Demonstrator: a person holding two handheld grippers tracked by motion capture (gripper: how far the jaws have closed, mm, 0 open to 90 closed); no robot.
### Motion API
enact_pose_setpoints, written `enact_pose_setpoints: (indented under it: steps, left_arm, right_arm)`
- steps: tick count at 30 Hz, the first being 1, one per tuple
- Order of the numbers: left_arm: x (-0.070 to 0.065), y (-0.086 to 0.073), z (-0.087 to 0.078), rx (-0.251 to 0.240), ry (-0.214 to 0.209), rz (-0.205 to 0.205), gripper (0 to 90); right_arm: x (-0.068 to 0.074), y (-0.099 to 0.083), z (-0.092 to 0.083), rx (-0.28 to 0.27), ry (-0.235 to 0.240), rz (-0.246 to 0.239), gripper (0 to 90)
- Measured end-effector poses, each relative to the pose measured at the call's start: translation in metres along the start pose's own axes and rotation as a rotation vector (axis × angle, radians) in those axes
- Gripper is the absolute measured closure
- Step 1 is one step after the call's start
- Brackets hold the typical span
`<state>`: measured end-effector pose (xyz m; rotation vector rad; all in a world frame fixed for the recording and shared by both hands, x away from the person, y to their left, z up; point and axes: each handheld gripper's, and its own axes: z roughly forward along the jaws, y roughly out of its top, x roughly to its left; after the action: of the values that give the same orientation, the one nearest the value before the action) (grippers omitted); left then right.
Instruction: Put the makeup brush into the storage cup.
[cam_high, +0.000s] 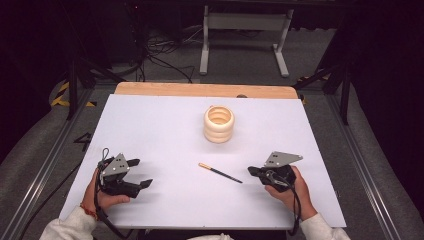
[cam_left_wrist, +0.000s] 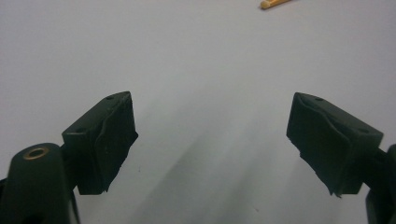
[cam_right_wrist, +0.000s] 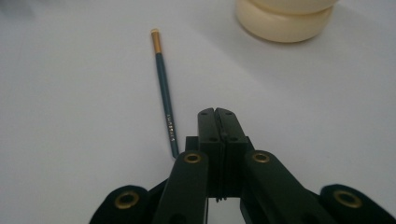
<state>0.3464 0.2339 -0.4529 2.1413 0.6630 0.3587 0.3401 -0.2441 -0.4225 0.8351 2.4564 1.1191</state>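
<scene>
A dark pencil (cam_high: 220, 172) with a gold end lies flat on the white table (cam_high: 165, 130), between my two hands. In the right gripper view the pencil (cam_right_wrist: 165, 88) runs just left of the jaws, its near tip beside them, nothing held. My right gripper (cam_high: 251, 171) is shut, jaws pressed together (cam_right_wrist: 216, 114) and empty. At the front left, my left gripper (cam_high: 141, 173) stands open with bare table between its fingers (cam_left_wrist: 212, 135). A cream ribbed ring stack (cam_high: 218, 124) stands upright behind the pencil; its base (cam_right_wrist: 285, 21) is ahead of the right jaws.
A wooden strip (cam_high: 205, 90) borders the table's far edge. Metal rails (cam_high: 45, 165) run along both sides. Behind the table are cables and a white frame (cam_high: 245, 30) on a dark floor.
</scene>
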Motion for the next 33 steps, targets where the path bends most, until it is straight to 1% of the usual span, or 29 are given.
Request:
enact_pose_setpoints:
  steps: [2,6,9,10,12,18,20,22,23,28,31,33]
  left_arm:
    - [0.0,0.0,0.0,-0.001,0.0,0.003,16.3]
    - [0.0,-0.001,0.0,0.003,-0.001,0.0,16.3]
    - [0.0,-0.001,0.001,0.004,-0.003,0.001,16.4]
    - [0.0,-0.001,0.001,0.004,-0.003,0.001,16.5]
    - [0.0,-0.001,0.001,0.005,-0.004,0.002,16.6]
    - [-0.001,0.0,0.002,0.007,-0.005,0.004,17.3]
    - [-0.001,0.0,0.002,0.007,-0.005,0.004,17.3]
    - [-0.001,0.0,0.002,0.005,-0.008,0.001,17.3]
    - [-0.002,0.0,0.002,0.004,-0.013,-0.002,17.3]
    - [-0.007,0.003,0.008,0.018,-0.025,0.021,17.9]
    - [-0.006,0.002,0.008,0.023,-0.025,0.012,18.0]
    - [-0.006,0.002,0.008,0.021,-0.023,0.007,18.0]
  right_arm:
    - [0.006,0.004,0.01,0.026,0.019,-0.013,90.0]
    - [0.01,0.006,0.023,0.064,0.029,-0.016,90.0]
    - [0.012,0.005,0.031,0.092,0.035,-0.011,90.0]
    - [0.012,0.005,0.031,0.092,0.035,-0.011,90.0]
    - [0.013,0.004,0.035,0.111,0.041,-0.009,90.0]
    - [0.013,0.001,0.04,0.131,0.043,0.001,90.0]
    - [0.013,0.001,0.04,0.136,0.041,0.002,90.0]
    - [0.013,0.0,0.041,0.137,0.048,0.009,90.0]
    - [0.013,0.0,0.041,0.136,0.043,0.009,90.0]
    - [0.015,0.0,0.04,0.141,0.048,0.021,90.0]
    - [0.016,-0.001,0.039,0.146,0.05,0.036,90.0]
    - [0.017,-0.001,0.039,0.145,0.052,0.032,90.0]
